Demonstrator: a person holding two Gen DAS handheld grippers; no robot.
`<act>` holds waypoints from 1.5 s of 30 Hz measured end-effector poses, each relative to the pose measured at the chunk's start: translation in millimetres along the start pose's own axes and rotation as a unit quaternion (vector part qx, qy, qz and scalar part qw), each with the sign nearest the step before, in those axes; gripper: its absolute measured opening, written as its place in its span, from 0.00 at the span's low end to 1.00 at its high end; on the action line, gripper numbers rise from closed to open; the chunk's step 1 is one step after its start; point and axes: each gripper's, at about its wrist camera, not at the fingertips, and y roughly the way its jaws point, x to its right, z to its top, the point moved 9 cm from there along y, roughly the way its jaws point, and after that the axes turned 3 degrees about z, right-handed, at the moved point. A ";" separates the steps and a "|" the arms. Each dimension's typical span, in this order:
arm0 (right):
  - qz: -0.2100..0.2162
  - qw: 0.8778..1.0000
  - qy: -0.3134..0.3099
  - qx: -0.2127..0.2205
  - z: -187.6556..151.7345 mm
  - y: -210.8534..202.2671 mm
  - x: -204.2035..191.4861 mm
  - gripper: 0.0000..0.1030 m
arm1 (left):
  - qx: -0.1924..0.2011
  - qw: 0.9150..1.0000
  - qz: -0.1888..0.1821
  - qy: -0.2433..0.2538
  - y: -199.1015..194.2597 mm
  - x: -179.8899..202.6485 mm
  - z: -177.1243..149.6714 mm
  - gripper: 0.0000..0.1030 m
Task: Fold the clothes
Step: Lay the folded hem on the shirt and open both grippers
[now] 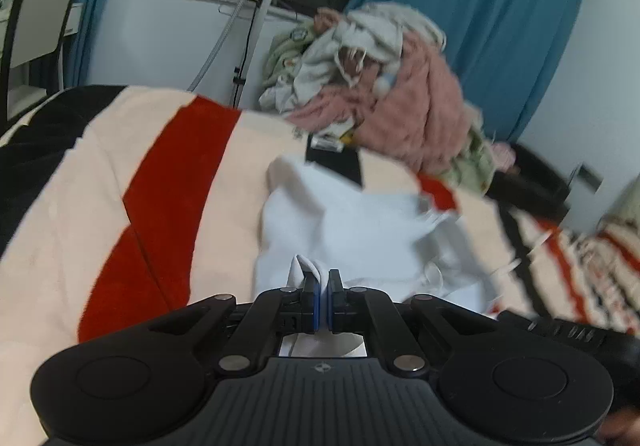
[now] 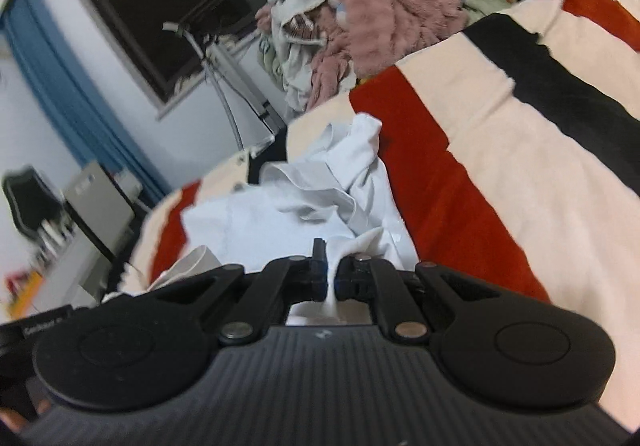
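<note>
My left claw (image 1: 323, 286) is clenched on a fold of the white garment (image 1: 352, 221), and my right claw (image 2: 331, 272) pinches another edge of the same cloth. The garment lies crumpled on the striped blanket (image 1: 176, 181) in red, cream and black that covers the bed. Beyond it sits a heap of clothes (image 1: 384, 85), pink fleece on top, by blue curtains (image 1: 472, 5).
</note>
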 end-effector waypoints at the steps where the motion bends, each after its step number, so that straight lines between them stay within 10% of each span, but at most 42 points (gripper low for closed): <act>1: -0.004 1.000 -0.010 -0.005 -1.8 7.8 1.9 0.06 | 0.001 1.000 0.005 0.009 10.7 -1.0 -0.8 0.04; 10: -0.032 0.997 -0.058 -0.044 -20.4 37.2 6.5 0.07 | 0.008 0.998 0.028 0.060 52.1 -1.7 -3.7 0.05; 13: -0.032 0.997 -0.064 -0.042 -17.3 29.4 1.4 0.11 | 0.020 0.997 0.026 0.069 37.0 3.2 -1.3 0.20; 17: -0.025 0.997 -0.078 -0.014 -9.8 6.8 -12.3 0.86 | 0.052 0.995 0.021 0.084 -0.7 15.1 5.4 0.69; 24: -0.014 0.992 -0.110 0.053 1.1 -60.2 -47.1 0.84 | 0.114 0.987 0.008 0.111 -80.4 34.7 5.1 0.95; 45: -0.028 0.979 -0.173 0.108 -37.3 -179.3 -78.0 0.84 | 0.128 0.978 0.012 0.164 -174.5 53.3 -66.3 0.97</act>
